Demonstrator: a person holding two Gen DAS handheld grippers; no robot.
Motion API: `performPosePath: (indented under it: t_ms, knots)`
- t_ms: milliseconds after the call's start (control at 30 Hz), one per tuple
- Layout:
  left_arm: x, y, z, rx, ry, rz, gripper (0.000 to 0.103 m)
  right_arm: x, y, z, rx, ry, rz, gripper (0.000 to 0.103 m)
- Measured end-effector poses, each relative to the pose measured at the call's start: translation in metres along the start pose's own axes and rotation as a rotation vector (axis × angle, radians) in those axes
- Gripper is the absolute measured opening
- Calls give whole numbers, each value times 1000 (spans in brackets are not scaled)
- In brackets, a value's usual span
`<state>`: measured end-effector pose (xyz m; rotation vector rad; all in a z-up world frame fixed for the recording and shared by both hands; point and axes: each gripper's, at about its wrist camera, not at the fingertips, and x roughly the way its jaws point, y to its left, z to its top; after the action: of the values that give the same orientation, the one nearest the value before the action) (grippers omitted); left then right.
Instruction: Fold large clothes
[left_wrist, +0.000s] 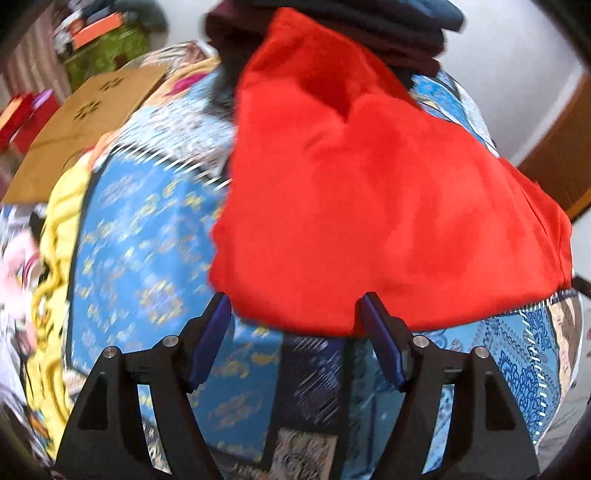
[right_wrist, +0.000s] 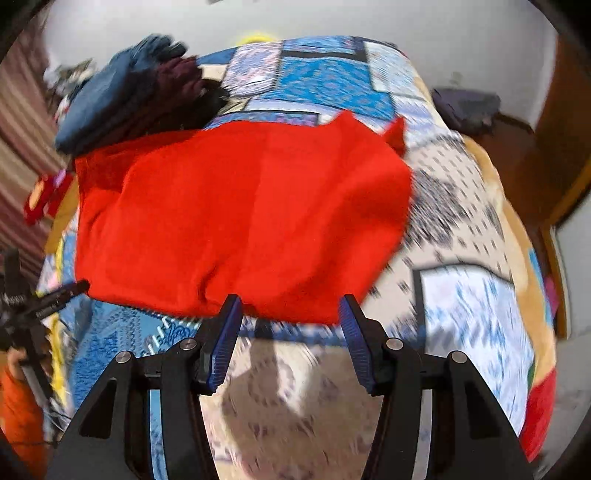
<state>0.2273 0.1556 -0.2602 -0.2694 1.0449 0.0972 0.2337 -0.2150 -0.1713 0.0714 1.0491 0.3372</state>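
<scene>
A red garment (left_wrist: 369, 206) lies spread on a blue patterned bedspread (left_wrist: 140, 236), its far end against a stack of dark folded clothes (right_wrist: 122, 99). The left gripper (left_wrist: 295, 310) and right gripper (right_wrist: 291, 310) hover at its near edge, jaws apart, gripping nothing.

A bed (right_wrist: 461, 229) is carrying everything, covered by a blue and cream patchwork bedspread (left_wrist: 147, 240). A red garment (right_wrist: 240, 221) is lying spread flat on the bedspread. A stack of dark folded clothes (right_wrist: 129, 96) is sitting at the garment's far corner, touching it.
</scene>
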Motion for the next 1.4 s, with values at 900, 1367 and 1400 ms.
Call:
performPosePath:
  t_ms: [900, 1367, 1400]
  knots:
    - [40, 47, -5, -593, 74, -521, 42, 28, -12, 12, 164, -87, 77, 10]
    - [-31, 38, 4, -371, -137, -270, 1, -32, 6, -11, 20, -157, 32, 2]
    - [-36, 39, 3, -365, -140, -271, 0, -34, 7, -13, 9, -153, 24, 2]
